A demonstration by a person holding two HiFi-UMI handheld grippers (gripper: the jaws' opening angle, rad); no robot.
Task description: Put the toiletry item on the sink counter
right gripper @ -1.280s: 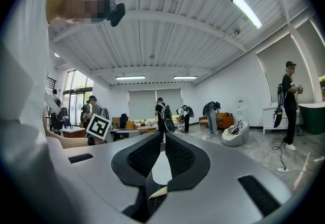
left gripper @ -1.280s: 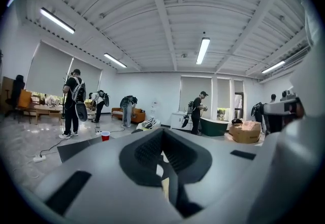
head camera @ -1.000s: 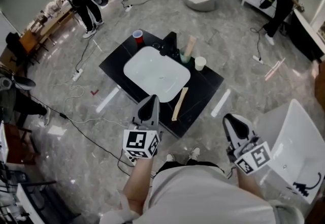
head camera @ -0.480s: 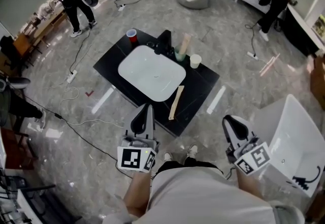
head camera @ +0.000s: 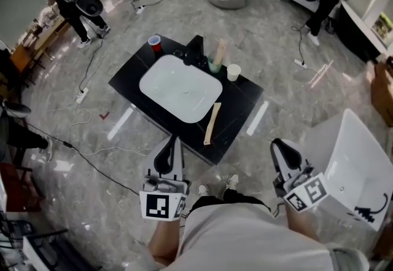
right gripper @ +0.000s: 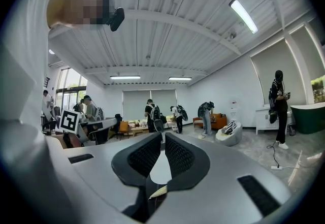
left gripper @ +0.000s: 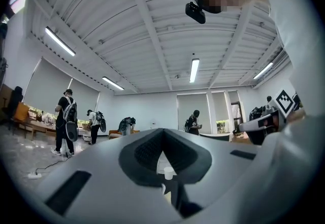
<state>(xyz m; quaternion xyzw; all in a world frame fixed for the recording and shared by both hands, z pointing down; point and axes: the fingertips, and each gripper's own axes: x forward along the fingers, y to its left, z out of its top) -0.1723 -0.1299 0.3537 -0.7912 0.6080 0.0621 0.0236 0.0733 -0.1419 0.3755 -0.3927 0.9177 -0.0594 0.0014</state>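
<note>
A long beige toiletry item point(head camera: 212, 122) lies flat on the black sink counter point(head camera: 242, 110), to the right of the white basin point(head camera: 180, 88). Both grippers hang in front of the counter's near edge, apart from it and from the item. My left gripper point(head camera: 174, 139) is shut and empty; in the left gripper view its pads point(left gripper: 147, 149) meet at the tip, and a white cup point(left gripper: 168, 171) shows below them. My right gripper point(head camera: 276, 142) also looks shut with nothing in it; in the right gripper view its pads point(right gripper: 177, 154) close to a point.
On the counter's far side stand a red cup point(head camera: 154, 43), a black faucet point(head camera: 195, 50), a green cup point(head camera: 215, 64) and a white cup point(head camera: 233, 72). A white tub point(head camera: 356, 165) stands at my right. Cables run across the marble floor point(head camera: 92, 159); people stand at the room's edges.
My left gripper has drawn back from the counter toward my body and turned a little. The right gripper has stayed where it was. The head view has shifted slightly.
</note>
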